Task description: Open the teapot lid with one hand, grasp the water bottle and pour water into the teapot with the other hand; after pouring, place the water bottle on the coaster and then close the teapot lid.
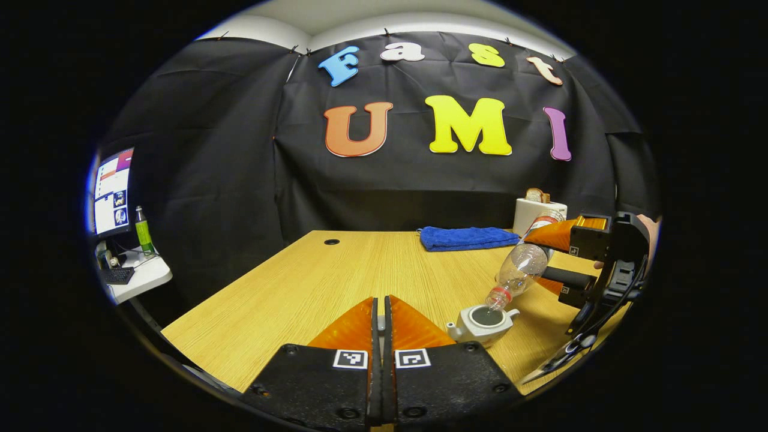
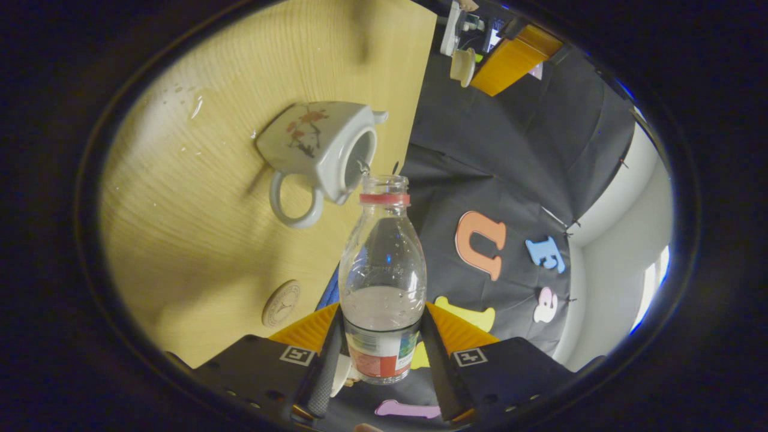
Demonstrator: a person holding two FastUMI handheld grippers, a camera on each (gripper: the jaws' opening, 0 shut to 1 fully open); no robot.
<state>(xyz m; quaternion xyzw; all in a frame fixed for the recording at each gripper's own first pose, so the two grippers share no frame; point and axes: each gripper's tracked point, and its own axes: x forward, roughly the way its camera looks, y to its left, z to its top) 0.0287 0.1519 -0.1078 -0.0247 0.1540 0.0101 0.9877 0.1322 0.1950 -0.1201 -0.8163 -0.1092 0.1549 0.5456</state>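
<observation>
wooden table [image 1: 312,282], teapot [image 1: 482,323], blue towel [image 1: 465,237], coaster [image 2: 281,303]

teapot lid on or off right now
Off: the teapot shows an open round mouth, with the tilted water bottle pouring into it.

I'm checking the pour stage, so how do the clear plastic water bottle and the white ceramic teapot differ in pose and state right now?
The clear plastic water bottle is off the table, gripped by the right gripper and tilted mouth-down; the white ceramic teapot stands upright on the wooden table. The bottle is see-through, with some water showing inside; the teapot is opaque, with a floral print. Both are uncovered, and the bottle's mouth hangs just over the teapot's opening.
</observation>
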